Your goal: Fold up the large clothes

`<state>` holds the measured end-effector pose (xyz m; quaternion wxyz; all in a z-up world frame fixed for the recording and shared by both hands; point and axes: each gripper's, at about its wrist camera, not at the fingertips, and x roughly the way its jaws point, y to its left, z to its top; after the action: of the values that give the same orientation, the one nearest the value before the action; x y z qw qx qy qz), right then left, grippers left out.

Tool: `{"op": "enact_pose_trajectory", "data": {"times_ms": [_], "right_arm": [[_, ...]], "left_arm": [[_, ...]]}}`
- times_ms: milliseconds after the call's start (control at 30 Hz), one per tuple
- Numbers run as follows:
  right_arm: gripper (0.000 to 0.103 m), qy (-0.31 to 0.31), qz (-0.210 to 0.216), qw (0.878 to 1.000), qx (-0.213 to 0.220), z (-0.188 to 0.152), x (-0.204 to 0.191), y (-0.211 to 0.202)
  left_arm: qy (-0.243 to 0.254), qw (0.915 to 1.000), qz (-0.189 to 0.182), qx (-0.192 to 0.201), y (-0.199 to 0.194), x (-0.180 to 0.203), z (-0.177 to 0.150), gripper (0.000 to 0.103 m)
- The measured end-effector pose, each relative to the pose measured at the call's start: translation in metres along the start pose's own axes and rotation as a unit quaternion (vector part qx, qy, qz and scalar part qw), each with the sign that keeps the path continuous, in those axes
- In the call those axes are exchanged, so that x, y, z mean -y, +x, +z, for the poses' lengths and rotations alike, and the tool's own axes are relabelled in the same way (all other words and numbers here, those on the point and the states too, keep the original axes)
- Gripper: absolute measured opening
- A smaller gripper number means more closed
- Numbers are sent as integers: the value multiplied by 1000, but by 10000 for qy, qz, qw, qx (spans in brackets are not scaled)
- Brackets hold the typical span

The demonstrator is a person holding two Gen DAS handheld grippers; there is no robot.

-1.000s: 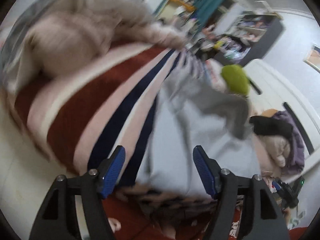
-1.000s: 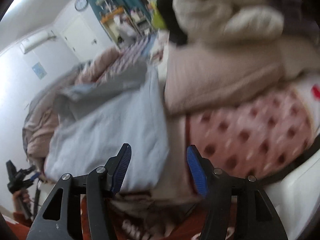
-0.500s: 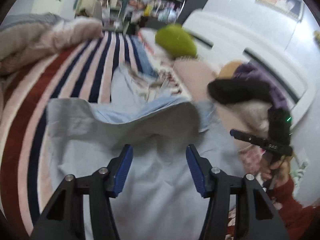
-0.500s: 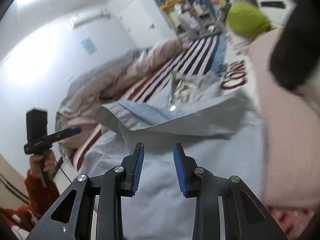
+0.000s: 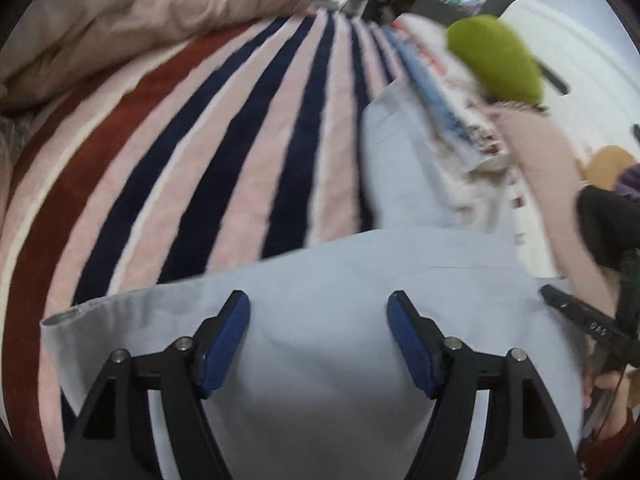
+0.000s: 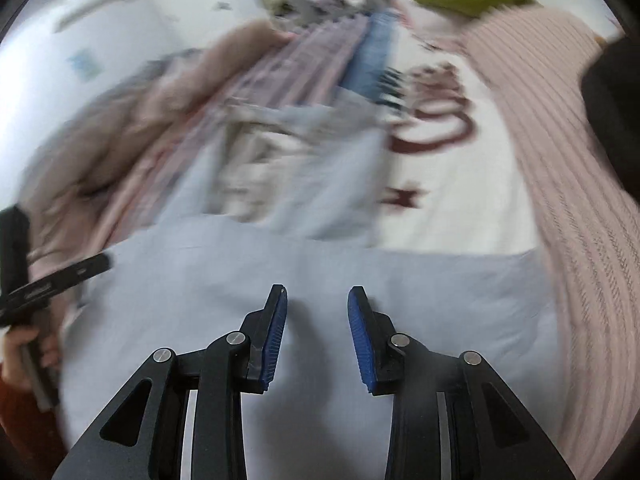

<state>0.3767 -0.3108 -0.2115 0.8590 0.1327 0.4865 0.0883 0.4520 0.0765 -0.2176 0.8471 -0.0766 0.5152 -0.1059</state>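
Note:
A pale blue shirt [image 5: 360, 264] lies spread on a bed with a red, pink and navy striped cover [image 5: 224, 152]. My left gripper [image 5: 317, 298] hangs over the shirt's near part, its jaws opening wide with no cloth pinched between them. In the right wrist view the same shirt [image 6: 440, 300] fills the lower half. My right gripper [image 6: 318, 292] hovers just above it, jaws a little apart and opening, with nothing caught between the pads. The shirt's far part is rumpled and blurred.
A green pillow [image 5: 496, 60] sits at the head of the bed. A beige duvet [image 5: 160, 12] is bunched at the far left. A pink ribbed knit [image 6: 560, 140] and a white printed cloth [image 6: 436, 132] lie right of the shirt. A person's hand [image 6: 24, 348] shows at the left edge.
Both views swung from piled clothes onto the shirt. Its raised fold now lies flat. The left jaws have widened since half a second ago; the right jaws are narrower than a second ago.

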Motion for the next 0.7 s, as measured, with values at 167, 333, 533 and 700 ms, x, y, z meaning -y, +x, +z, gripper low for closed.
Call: {"op": "enact_pose_trajectory", "data": {"times_ms": [167,333,533,700], "right_arm": [[45,175,288,9994,-5,-3,24,12],[47,-107,164,9998,-61,-3,15,7],[62,-492,269,9984,112,23,0,-26],[71,-897,600,9939,212,19,-20,-69]], "left_arm": [[-119,9997,-204,88,16,-14,-9,81],[43,10000,-13,44,8,-4,-4,81],[149,9981,-515,305,-35,14,23,83],[569,9965,-578,210,-62,26,14,83]]}}
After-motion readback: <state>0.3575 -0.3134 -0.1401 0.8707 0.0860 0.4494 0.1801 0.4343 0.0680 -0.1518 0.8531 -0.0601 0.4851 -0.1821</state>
